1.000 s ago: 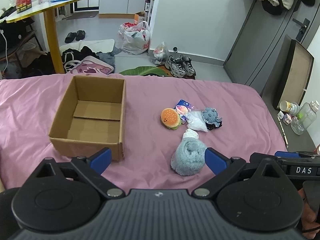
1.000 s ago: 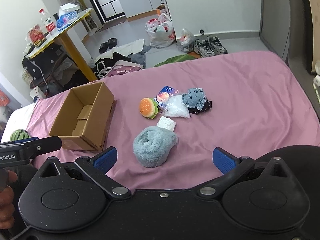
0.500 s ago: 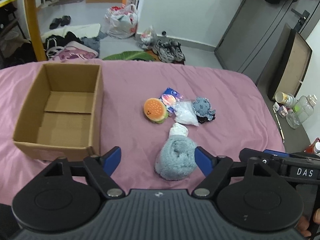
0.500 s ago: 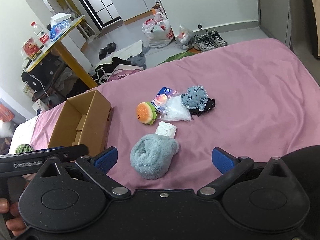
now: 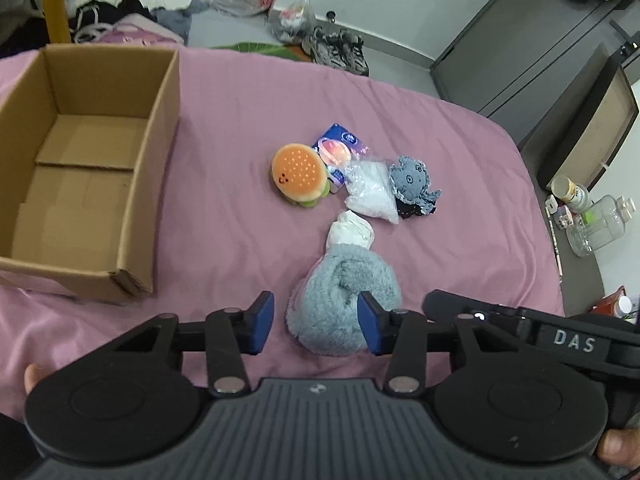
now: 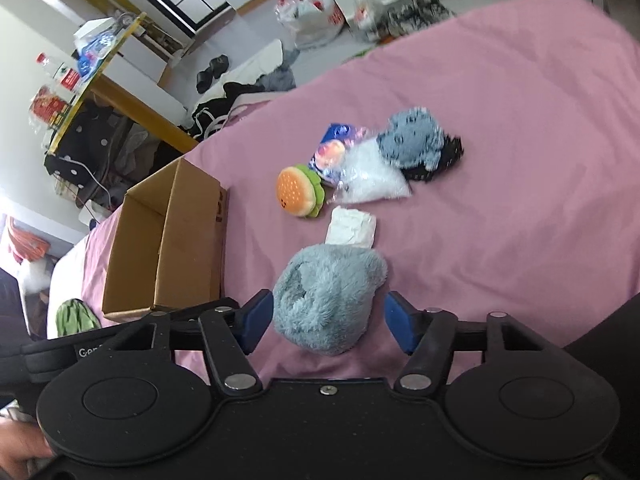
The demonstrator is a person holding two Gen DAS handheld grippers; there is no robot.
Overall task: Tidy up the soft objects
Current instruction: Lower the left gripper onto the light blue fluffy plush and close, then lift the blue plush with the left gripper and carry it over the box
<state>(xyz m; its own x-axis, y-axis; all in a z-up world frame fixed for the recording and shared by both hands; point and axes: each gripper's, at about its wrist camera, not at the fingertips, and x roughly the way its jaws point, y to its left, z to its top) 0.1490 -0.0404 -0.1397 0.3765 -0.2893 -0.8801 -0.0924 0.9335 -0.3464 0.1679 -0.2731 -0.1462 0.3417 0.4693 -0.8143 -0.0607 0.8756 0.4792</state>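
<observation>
Both the left gripper [image 5: 316, 322] and the right gripper [image 6: 329, 322] hover low with fingers spread apart.

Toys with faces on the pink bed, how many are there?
2. The burger plush lies nearest the cardboard box; the grey octopus plush lies right of the clear bag. Others may be hidden.

Even, soft daylight fills both views, with no hard glare. The cardboard box [image 5: 86, 168] throws a faint shadow on the pink bedsheet [image 5: 240, 92]. The left wrist view is sharp. The right wrist view shows motion blur, smearing the grey octopus plush [image 6: 412, 140] and far shoes [image 6: 416, 6]. Fisheye distortion bends the bed's edges and walls.
</observation>
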